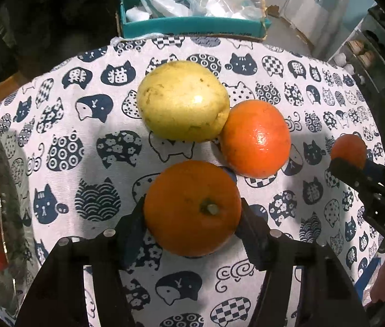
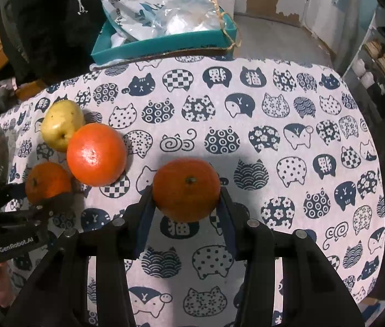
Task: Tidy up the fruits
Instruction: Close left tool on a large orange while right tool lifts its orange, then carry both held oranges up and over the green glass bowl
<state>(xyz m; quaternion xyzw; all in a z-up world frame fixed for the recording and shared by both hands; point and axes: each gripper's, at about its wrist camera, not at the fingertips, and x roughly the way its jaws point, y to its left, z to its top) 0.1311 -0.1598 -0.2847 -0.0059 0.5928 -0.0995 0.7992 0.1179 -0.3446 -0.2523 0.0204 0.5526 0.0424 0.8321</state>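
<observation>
Both grippers hold an orange apiece on the cat-print tablecloth [image 1: 89,141].

Left wrist view: the left gripper [image 1: 192,212] has its fingers pressed on both sides of an orange [image 1: 192,207], stem up, just in front of the yellow pear [image 1: 183,100] and beside a brighter orange [image 1: 256,139].
Right wrist view: the right gripper [image 2: 187,199] is clenched on a smaller orange [image 2: 187,188], well to the right of the pear [image 2: 61,124].
</observation>
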